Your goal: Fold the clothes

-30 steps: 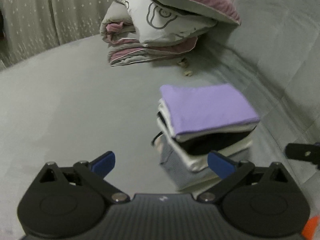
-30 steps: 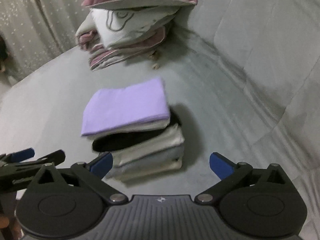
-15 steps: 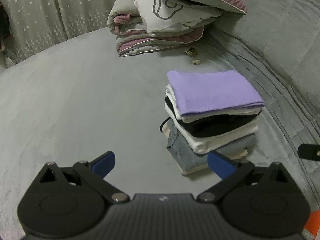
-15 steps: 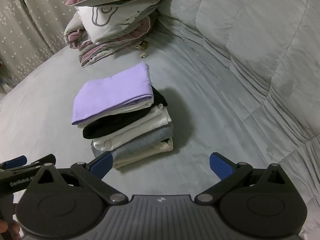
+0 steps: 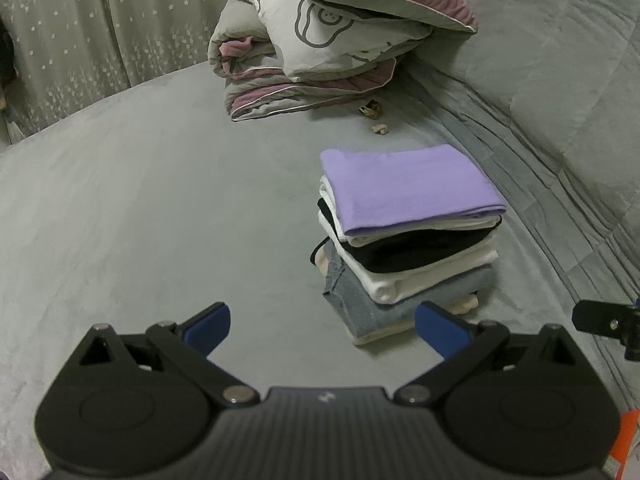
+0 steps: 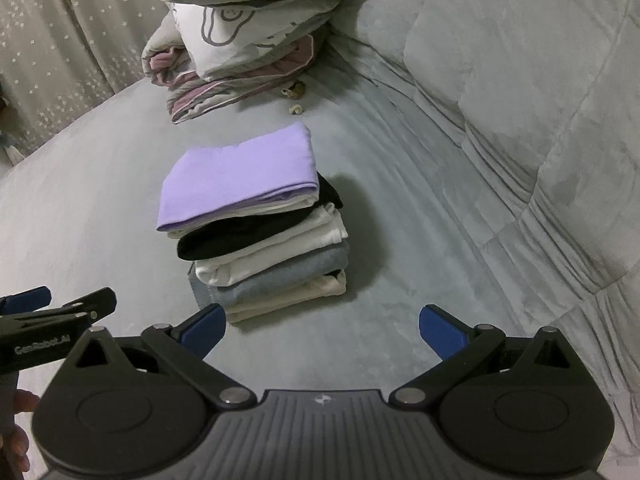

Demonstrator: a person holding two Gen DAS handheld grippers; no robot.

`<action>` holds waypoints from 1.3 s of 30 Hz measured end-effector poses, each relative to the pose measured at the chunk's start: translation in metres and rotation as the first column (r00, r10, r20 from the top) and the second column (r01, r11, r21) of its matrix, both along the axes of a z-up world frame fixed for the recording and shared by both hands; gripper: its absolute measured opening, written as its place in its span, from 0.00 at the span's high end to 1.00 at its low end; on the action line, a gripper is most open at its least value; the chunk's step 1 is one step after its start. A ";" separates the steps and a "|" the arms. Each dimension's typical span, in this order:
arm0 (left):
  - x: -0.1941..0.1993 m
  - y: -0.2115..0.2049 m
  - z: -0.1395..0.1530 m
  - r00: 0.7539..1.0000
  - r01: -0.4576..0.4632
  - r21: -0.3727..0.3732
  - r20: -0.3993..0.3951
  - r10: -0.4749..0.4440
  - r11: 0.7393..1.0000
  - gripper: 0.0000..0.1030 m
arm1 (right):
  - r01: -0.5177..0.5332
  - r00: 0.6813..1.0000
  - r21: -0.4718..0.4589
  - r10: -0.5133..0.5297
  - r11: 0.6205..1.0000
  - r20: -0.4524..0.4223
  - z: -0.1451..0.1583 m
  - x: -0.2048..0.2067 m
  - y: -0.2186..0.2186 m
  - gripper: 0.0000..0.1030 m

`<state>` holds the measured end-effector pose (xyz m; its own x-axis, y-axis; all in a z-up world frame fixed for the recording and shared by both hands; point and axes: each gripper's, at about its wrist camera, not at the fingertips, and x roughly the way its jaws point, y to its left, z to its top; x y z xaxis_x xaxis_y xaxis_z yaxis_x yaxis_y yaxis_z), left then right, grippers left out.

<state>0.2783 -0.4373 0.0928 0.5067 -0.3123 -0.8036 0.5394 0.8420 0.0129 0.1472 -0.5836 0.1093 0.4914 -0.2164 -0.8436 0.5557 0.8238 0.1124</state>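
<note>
Grey bedding (image 5: 160,208) spreads under everything, and on it sits a stack of folded clothes (image 6: 256,236): purple top (image 5: 408,188) uppermost, then white, black, white, grey-blue and cream layers, edges roughly squared. No loose garment shows in either view, so the folding looks done as far as I can see. My left gripper (image 5: 320,322) and right gripper (image 6: 320,326) hang short of the stack, fingers spread wide, holding nothing. Behind lie bundled quilts and pillows (image 5: 320,40) and starred curtains (image 5: 80,40). My left gripper's side reads "GenRobot.AI".
</note>
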 end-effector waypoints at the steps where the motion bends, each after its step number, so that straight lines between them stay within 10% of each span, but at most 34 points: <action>1: -0.001 0.000 0.001 1.000 0.001 0.000 0.000 -0.001 1.000 0.00 | -0.003 1.000 -0.003 0.003 1.000 0.001 0.002 -0.001 0.002 0.00; 39: -0.057 0.026 0.035 0.998 0.057 -0.027 0.018 -0.057 0.998 0.00 | 0.004 1.000 -0.088 -0.002 0.996 0.029 0.046 -0.046 0.034 0.00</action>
<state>0.2209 -0.4111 0.1282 0.5009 -0.3631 -0.7857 0.5863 0.8101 -0.0007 0.1008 -0.5492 0.1552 0.5145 -0.2907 -0.8067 0.5558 0.8294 0.0556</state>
